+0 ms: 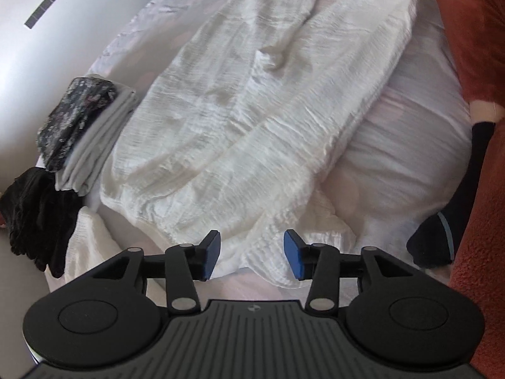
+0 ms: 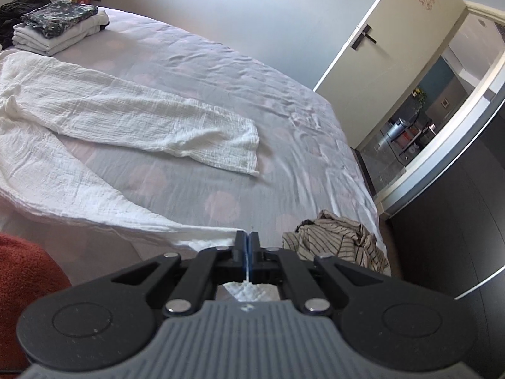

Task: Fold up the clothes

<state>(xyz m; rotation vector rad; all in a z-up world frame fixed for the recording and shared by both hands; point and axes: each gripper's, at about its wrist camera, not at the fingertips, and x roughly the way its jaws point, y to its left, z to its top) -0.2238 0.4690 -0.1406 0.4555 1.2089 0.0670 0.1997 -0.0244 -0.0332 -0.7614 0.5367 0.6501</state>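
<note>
Your right gripper point(image 2: 247, 246) is pressed together on the hem of one leg of the white trousers point(image 2: 104, 117), a tuft of white cloth showing behind its pads. Your left gripper point(image 1: 252, 254) stands spread, its blue pads point(image 1: 212, 254) apart just above the trousers' gathered waist, gripping nothing.

The trousers lie flat on the bed point(image 2: 221, 72), the held leg running along the near edge of the bed and the other leg splayed out towards its middle. Beside the pinched hem, at the bed's near corner, sits a crumpled striped garment point(image 2: 341, 240). Beyond the trousers, at the far side of the bed, you have a folded stack point(image 2: 60, 27) with a dark patterned piece on top, touching a loose black garment point(image 1: 34, 218).
</note>
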